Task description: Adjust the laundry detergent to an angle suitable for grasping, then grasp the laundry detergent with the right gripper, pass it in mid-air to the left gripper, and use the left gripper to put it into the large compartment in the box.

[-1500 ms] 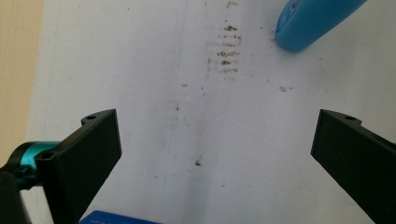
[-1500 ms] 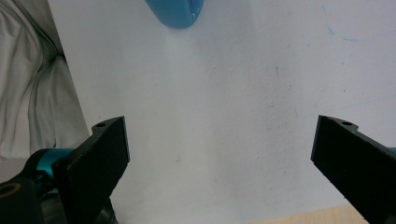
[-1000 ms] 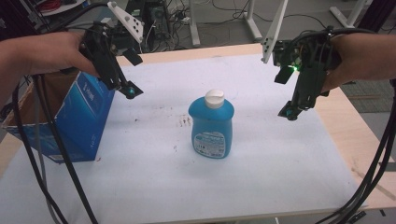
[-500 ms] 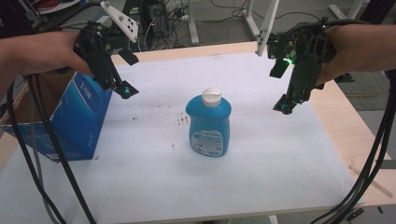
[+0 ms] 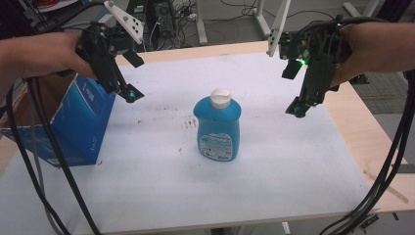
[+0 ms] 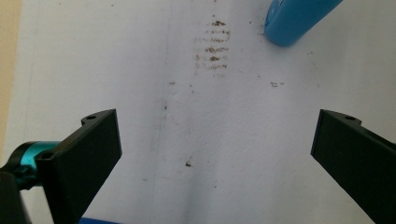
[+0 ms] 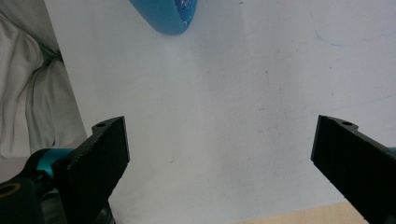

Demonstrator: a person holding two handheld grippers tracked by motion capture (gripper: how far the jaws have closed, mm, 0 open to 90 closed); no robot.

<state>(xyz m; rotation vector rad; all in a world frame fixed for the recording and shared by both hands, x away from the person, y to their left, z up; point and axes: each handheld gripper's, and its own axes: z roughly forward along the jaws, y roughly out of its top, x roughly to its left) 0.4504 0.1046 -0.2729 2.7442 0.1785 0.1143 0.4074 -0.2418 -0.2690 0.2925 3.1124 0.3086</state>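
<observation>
On the white table [image 5: 147,196] before you, going from the biggest thing down, a blue cardboard box [image 5: 73,125] stands at the left edge, tilted a little, with white print on its side. Near the middle of the table stands the blue bottle [image 5: 218,129], upright and alone, well apart from both of your tools. It has a flat-sided, rounded body of bright blue plastic, a white cap on a short neck, and a pale label with small print low on its front. Just to its left a patch of brown smudges [image 5: 188,122] marks the white surface.

Your left gripper [image 5: 128,93] hangs in the air above the box's inner top corner, its tips pointing down and toward the bottle; in the left gripper view its jaws stand wide apart with nothing between them, and the bottle's blue base [image 6: 294,21] shows at the top right. Your right gripper [image 5: 297,108] hovers off to the bottle's right, over bare table, jaws likewise spread wide and empty, with the bottle's rounded edge [image 7: 163,16] at the top of the right gripper view
</observation>
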